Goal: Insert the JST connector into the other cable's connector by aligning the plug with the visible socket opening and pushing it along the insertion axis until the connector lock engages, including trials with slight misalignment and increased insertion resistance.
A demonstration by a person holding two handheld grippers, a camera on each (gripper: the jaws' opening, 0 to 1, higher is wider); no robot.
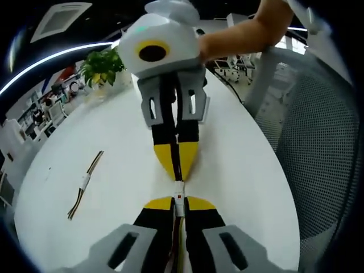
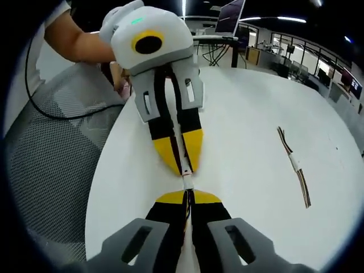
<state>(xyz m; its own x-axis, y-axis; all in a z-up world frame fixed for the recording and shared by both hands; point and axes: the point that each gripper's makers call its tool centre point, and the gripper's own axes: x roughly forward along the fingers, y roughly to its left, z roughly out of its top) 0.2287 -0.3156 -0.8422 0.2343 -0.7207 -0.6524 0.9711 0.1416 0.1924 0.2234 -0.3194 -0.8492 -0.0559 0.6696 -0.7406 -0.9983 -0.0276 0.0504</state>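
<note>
Both grippers, left gripper (image 1: 179,203) and right gripper (image 2: 187,197), are clamped on their cables, the white connector (image 1: 178,190) meeting between them above the table (image 1: 114,187), where a slight tilt could jam it before locking

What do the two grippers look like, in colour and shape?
Both look alike. The right gripper and the left gripper have black fingers with tapered yellow tips, slotted grey brackets, and a rounded white housing with a yellow ring and a small green light.
</note>
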